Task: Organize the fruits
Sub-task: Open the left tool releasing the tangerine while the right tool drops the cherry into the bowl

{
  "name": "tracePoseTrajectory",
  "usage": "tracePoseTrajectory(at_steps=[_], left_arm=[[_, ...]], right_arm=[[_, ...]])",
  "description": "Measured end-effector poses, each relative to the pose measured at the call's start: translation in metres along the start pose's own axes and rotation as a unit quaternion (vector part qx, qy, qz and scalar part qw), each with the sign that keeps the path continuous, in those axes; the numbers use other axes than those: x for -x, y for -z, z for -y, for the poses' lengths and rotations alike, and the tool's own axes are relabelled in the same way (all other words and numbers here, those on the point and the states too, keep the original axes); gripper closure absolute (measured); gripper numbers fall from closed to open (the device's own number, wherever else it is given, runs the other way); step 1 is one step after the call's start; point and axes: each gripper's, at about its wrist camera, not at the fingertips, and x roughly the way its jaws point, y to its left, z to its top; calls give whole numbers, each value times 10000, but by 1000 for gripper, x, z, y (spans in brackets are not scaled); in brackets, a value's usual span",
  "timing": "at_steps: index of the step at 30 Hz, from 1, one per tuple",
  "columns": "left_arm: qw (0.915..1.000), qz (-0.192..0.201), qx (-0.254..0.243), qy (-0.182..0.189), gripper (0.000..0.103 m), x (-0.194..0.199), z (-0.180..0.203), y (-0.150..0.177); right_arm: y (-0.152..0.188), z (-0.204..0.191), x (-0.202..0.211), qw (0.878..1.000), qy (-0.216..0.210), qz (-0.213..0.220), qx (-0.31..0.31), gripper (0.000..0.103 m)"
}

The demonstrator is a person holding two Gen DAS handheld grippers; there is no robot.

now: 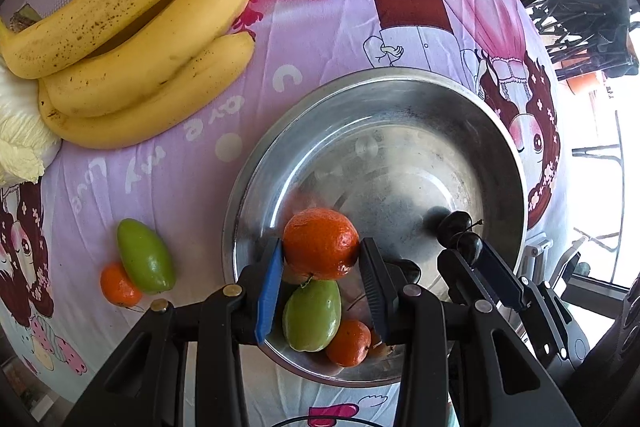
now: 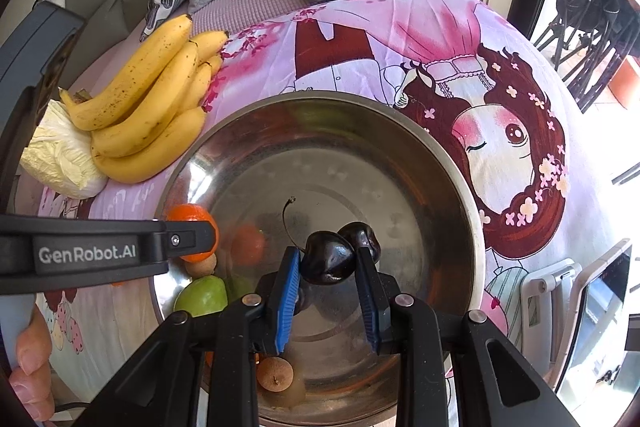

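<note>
A: Which step is this?

B: Dropping fruit into the bowl [image 1: 256, 187]. The left hand-held gripper [image 1: 320, 255] is clenched on a tangerine [image 1: 320, 243], hanging over the bowl's near side, right above a green fruit [image 1: 312, 315] and another small tangerine [image 1: 349, 343] already lying inside.

A: And the other one?

B: The right hand-held gripper [image 2: 329, 259] grasps a pair of dark cherries [image 2: 332, 259] over the middle of the bowl. A small brown fruit [image 2: 275, 374] lies below it, near the rim.

A: So next?

B: I'd judge both need to sink a little and let go, gently, so nothing rolls or bruises. The tangerine should land beside the green fruit, not on it.

A: What's left outside?

B: On the bedsheet [image 1: 340, 27], toward its near left edge, a green fruit [image 1: 145, 255] touches a tangerine [image 1: 119, 285]. Farther back, at the far left, lie the bananas [image 1: 140, 27].
</note>
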Motion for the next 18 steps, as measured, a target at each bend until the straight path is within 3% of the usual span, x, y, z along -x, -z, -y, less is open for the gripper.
tracePoseTrajectory(at_steps=[18], left_arm=[[9998, 148, -24, 99, 63, 6, 13, 10]], right_arm=[[1, 3, 6, 9998, 83, 38, -157, 71]])
